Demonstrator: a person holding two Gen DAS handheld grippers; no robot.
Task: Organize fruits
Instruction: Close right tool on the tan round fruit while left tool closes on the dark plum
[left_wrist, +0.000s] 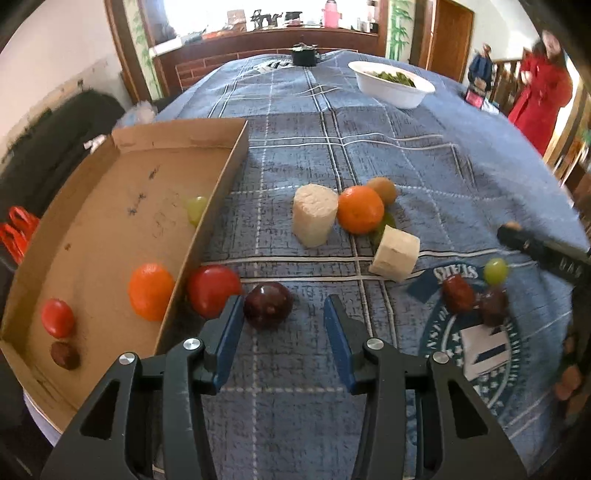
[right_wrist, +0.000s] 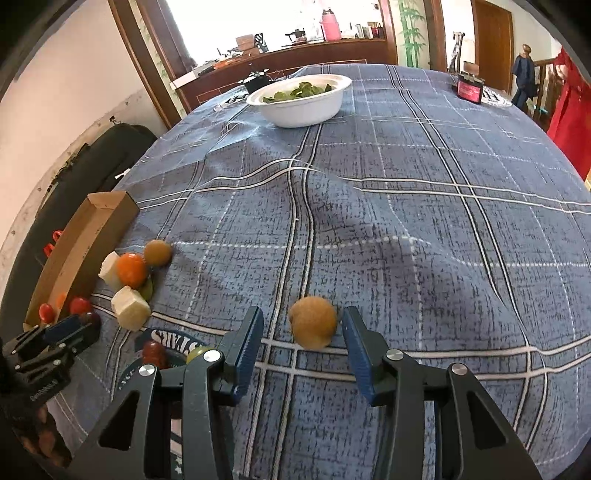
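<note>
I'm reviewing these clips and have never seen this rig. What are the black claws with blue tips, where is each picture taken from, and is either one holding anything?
No robot here: a person holds a two-finger gripper in each hand, each with a fisheye camera looking along its fingers. One picture is from the left gripper, the other from the right gripper. Both are open and hold nothing. A dark plum lies just ahead of the left one; a round tan fruit sits between the right one's fingers, untouched. On the blue plaid tablecloth lie more fruits and pale chunks. The cardboard tray already holds several fruits, among them an orange. A white bowl of greens stands farther back.
</note>
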